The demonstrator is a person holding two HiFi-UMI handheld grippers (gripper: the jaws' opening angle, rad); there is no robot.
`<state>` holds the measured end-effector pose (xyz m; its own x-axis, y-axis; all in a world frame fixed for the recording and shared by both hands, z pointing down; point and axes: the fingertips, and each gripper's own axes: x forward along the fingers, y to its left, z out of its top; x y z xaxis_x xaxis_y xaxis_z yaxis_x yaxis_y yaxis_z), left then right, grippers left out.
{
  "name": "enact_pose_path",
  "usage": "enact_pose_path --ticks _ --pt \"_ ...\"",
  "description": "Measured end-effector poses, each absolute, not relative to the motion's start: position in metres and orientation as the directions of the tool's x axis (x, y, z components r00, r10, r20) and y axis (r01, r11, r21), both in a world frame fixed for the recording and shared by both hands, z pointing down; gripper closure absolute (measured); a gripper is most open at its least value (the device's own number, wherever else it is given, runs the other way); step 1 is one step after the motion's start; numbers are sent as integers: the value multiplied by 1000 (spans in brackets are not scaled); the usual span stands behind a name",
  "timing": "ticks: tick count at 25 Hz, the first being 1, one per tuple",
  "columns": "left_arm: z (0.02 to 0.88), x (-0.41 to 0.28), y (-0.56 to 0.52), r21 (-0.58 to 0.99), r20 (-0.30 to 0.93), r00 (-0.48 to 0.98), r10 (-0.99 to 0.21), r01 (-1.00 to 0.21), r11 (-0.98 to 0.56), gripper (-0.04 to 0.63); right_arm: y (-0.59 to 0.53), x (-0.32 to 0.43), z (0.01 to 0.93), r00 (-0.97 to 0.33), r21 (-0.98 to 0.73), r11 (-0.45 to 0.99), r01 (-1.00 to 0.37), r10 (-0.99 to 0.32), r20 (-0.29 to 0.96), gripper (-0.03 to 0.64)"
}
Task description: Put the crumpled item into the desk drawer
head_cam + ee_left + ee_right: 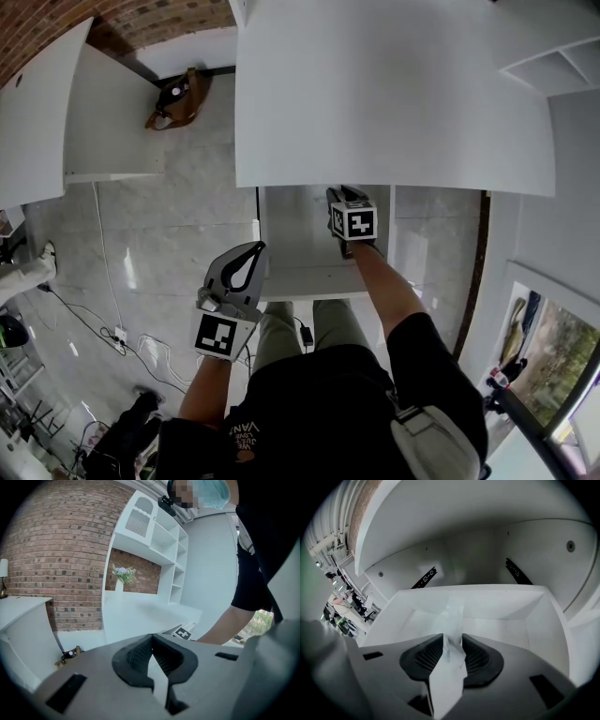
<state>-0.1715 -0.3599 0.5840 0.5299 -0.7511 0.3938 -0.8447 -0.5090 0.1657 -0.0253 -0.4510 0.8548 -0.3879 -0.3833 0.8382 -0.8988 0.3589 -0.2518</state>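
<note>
So, the crumpled item (451, 660), a thin creased strip of white papery-looking stuff, is pinched between the ribbed black pads of the right gripper (452, 637). The jaws are closed down to a narrow gap, and the strip is left poking past the tips toward 12 o'clock. It's held right over the open drawer (546, 620), a smooth white box with straight walls, pulled out at the 6 o'clock edge of the flat white desk (394, 94) in the head view. The left gripper (151, 638) is kept outside the drawer, at roughly its 8 o'clock, with the jaws brought together at the tips and nothing gripped. A rough red brick wall (56, 550) is seen at 9 o'clock in the left gripper view.
</note>
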Motion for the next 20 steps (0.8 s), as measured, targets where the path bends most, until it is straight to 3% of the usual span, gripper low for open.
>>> enact_pose_path --ticks 2,5,16,20 --pt "585 -173 -361 163 397 529 -750 -845 -510 589 -455 -20 856 -361 -232 334 -914 -400 842 445" --pt "585 -174 -363 163 394 531 -750 -843 -512 589 -458 -15 852 -330 -202 318 -926 -424 844 393" --pt "570 -169 -359 150 358 568 -741 -818 -555 589 -442 -21 787 -385 -247 314 -917 -527 758 393" --pt "556 -164 -354 139 336 588 -736 -803 -579 589 -432 -21 748 -404 -262 315 -912 -582 706 424"
